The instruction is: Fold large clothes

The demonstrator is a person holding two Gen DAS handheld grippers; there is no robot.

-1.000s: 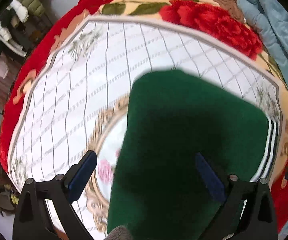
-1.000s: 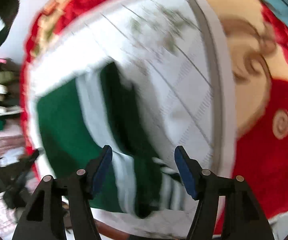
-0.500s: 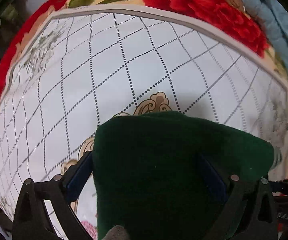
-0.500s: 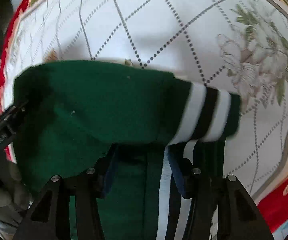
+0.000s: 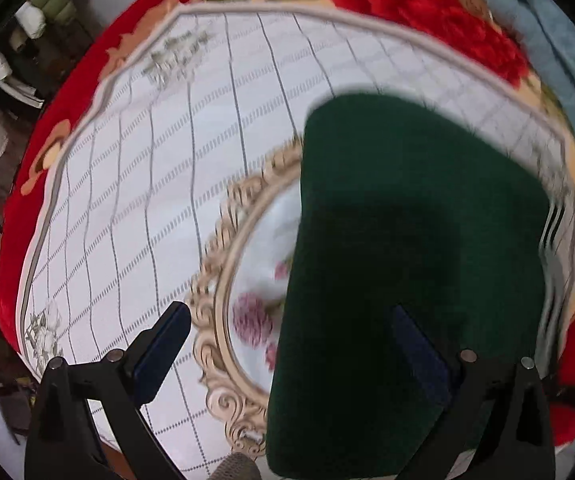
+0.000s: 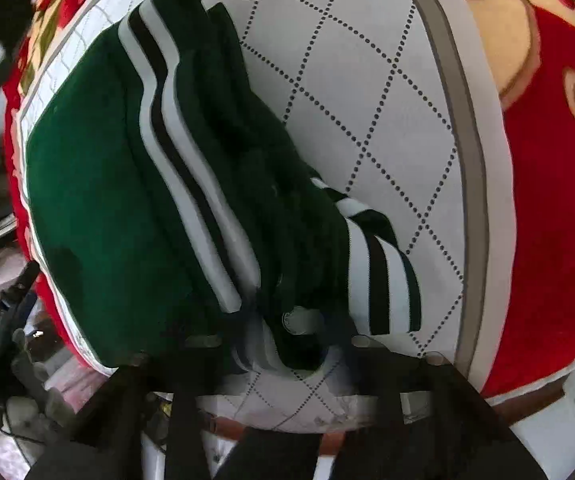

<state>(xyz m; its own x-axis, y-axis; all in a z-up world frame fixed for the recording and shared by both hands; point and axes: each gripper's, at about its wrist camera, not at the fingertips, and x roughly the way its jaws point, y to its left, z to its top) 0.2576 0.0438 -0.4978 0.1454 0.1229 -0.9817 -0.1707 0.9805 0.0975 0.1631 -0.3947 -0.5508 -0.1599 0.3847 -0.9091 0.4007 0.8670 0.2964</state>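
A dark green garment (image 5: 415, 264) with white and black stripes lies folded on the white patterned blanket (image 5: 159, 168). In the left wrist view my left gripper (image 5: 291, 344) is open above its left edge, with one finger over the blanket and the other over the green cloth. In the right wrist view the garment (image 6: 119, 200) shows a striped hem and a striped cuff (image 6: 383, 276). My right gripper (image 6: 283, 344) is blurred and its fingers sit close together at the garment's near edge; whether they hold cloth is unclear.
The blanket has a red floral border (image 5: 439, 16) and a gold oval medallion (image 5: 223, 280). A light blue cloth (image 5: 559, 40) lies at the far right. Clutter and shelves (image 5: 15, 48) stand beyond the left edge. The blanket's right red border (image 6: 555, 200) drops off at the edge.
My left gripper has lifted and pulled back from the garment, which now lies flat. My right gripper has moved back to the garment's near edge and the striped hem now lies on top.
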